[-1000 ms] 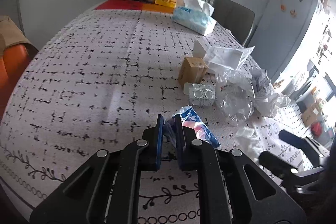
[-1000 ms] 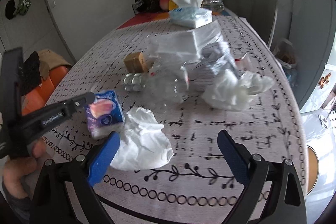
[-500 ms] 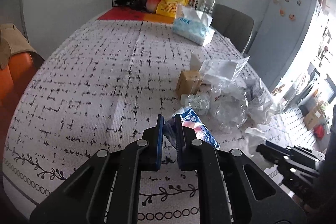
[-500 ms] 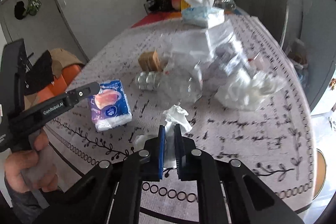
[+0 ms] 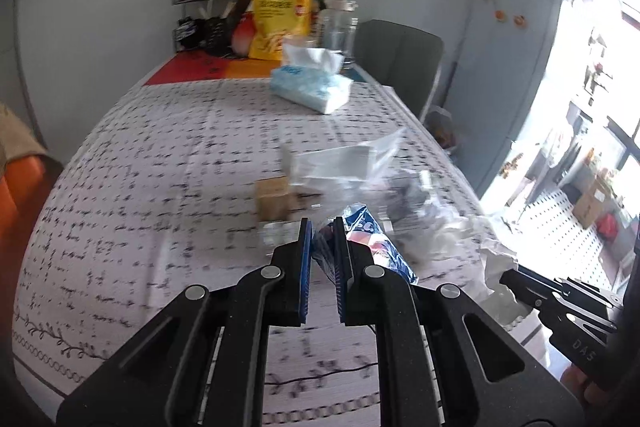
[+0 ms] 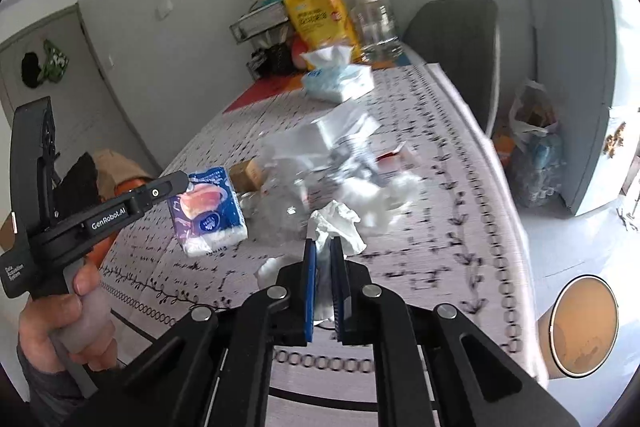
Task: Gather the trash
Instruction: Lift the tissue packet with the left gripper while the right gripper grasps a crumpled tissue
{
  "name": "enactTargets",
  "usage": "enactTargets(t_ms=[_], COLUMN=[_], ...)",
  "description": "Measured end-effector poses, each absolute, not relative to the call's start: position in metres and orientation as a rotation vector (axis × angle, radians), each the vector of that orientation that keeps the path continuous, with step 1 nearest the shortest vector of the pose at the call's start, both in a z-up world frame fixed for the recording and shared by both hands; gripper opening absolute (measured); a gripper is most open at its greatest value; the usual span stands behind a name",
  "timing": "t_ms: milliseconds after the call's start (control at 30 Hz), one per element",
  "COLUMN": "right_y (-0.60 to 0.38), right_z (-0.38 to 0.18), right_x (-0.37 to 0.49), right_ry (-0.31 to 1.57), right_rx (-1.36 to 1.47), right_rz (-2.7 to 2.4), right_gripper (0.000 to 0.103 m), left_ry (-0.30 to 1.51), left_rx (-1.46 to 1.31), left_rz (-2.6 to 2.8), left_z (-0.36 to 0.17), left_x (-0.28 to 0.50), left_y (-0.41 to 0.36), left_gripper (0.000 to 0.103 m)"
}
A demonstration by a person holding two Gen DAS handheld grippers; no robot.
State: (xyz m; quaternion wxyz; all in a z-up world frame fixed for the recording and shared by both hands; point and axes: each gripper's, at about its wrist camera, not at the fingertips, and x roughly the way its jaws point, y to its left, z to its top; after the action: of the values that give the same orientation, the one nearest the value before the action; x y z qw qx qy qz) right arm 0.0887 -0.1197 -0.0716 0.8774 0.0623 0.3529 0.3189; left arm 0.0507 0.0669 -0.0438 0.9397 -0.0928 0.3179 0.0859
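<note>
A blue pocket-tissue pack [image 5: 376, 247] hangs above the patterned table [image 5: 160, 187], and my left gripper [image 5: 322, 227] is shut on its edge. The right wrist view shows the same pack [image 6: 208, 211] lifted at the left, held by the left gripper [image 6: 182, 183] in a person's hand [image 6: 60, 315]. My right gripper [image 6: 323, 243] pinches a crumpled white tissue [image 6: 336, 221]; its jaws are closing on it, and the paper sticks up past the blue pads. In the left wrist view the right gripper [image 5: 510, 277] shows at the lower right with that tissue [image 5: 494, 267].
A blurred heap of trash lies mid-table: a clear plastic bottle [image 6: 280, 195], a small brown box [image 5: 274, 199], a white plastic bag [image 5: 344, 163] and tissues [image 6: 384, 191]. A tissue box [image 5: 310, 87] and a yellow snack bag [image 5: 280, 15] stand farther back. A brown bin [image 6: 582, 325] stands on the floor at the right.
The right gripper went from wide open over the white tissue to closed on it and lifted it. Both grippers have risen; the blue pack is off the table.
</note>
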Motion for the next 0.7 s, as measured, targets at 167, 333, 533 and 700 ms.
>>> enactTargets(t_ms=[167, 333, 533, 700], right_y=[-0.149, -0.169, -0.190, -0.201], right_z=[-0.069, -0.070, -0.078, -0.080], right_x=[0.097, 0.099, 0.107, 0.110], right_ry=[0.724, 0.718, 0.752, 0.759], right_rx=[0.151, 0.177, 0.280, 0.304], right_rz=[0.613, 0.588, 0.625, 0.611], right_gripper=[0.006, 0.006, 0.006, 0.006], left_ry=[0.639, 0.639, 0.640, 0.648], left_rx=[-0.166, -0.161, -0.175, -0.176], left_rz=[0.120, 0.083, 0.062, 0.037], left_z=[-0.039, -0.036, -0.035, -0.036], left_x=[0.065, 0.077, 0.086, 0.094], left_y=[0.034, 0.016, 0.013, 0.006], left_gripper=[0.011, 0.011, 0.011, 0.011])
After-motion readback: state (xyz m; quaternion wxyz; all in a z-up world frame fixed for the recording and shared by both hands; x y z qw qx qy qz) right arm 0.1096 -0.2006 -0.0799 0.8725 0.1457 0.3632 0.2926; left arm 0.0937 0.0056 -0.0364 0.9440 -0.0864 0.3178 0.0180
